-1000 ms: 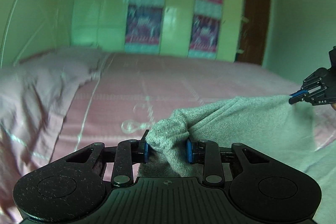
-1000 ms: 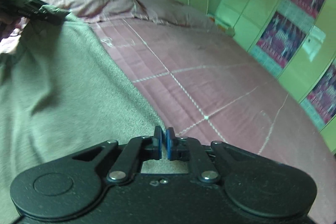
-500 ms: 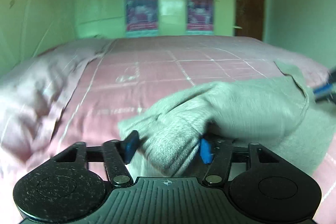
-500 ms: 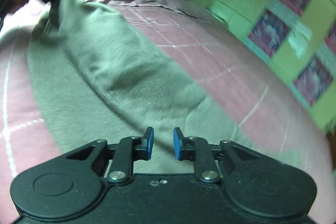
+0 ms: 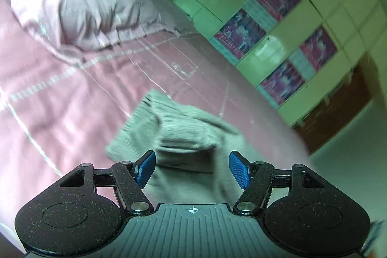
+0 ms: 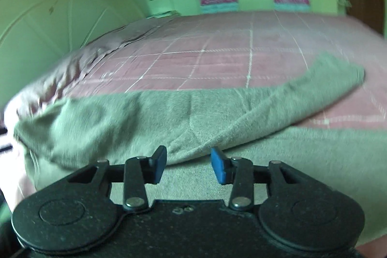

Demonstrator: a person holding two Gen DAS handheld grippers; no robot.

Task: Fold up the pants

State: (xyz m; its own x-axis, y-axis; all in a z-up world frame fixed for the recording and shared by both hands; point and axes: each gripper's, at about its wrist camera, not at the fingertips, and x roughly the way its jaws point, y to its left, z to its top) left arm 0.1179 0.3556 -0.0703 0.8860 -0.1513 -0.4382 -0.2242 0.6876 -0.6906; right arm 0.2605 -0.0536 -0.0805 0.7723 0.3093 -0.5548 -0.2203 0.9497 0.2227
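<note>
Grey fleece pants (image 5: 179,134) lie folded over on the pink checked bed cover (image 5: 60,108). In the left wrist view my left gripper (image 5: 192,168) hangs just above the cloth, its jaws opening; the blue pads stand wide apart and press on nothing. In the right wrist view the pants (image 6: 150,117) stretch across the bed with a folded flap reaching to the right. My right gripper (image 6: 188,165) hovers over the near fold, its jaws opening too, with cloth lying below the gap but not pinched.
A pink pillow (image 5: 79,13) lies at the head of the bed. Green wardrobe doors with purple posters (image 5: 280,40) stand behind the bed, beside a brown door (image 5: 338,113). A green headboard (image 6: 55,23) rises at the left in the right wrist view.
Both grippers let go of the pants and opened. The cloth dropped onto the bed in a fold. Both views rolled and shifted sideways.
</note>
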